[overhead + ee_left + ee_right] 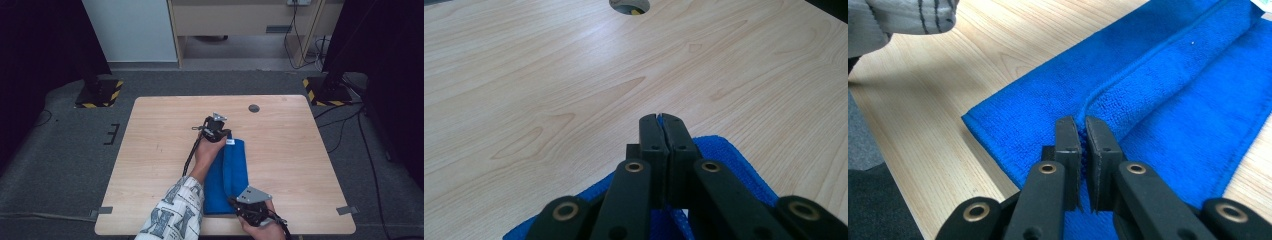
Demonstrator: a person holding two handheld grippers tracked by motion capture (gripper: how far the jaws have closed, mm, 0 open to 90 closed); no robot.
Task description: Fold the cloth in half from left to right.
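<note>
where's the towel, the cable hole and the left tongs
towel (pixel 1168 100), right gripper view, on its folded upper layer
cable hole (pixel 254 108), high view, on its middle
left tongs (pixel 662 131), left gripper view, between the closed tips pinching the towel edge

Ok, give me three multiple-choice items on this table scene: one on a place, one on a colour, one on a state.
1. Where does the left claw grip the cloth?
A. its far end
B. its near end
C. its middle

2. What colour is the cloth?
A. red
B. blue
C. white

3. How does the right claw stand?
A. wide open above the table
B. shut on a fold of the cloth
C. lying loose on the floor

Key: 1 A, it sits at the cloth's far edge in the high view; 2 B, blue throughout; 3 B, blue pile shows pinched between its tips.
</note>
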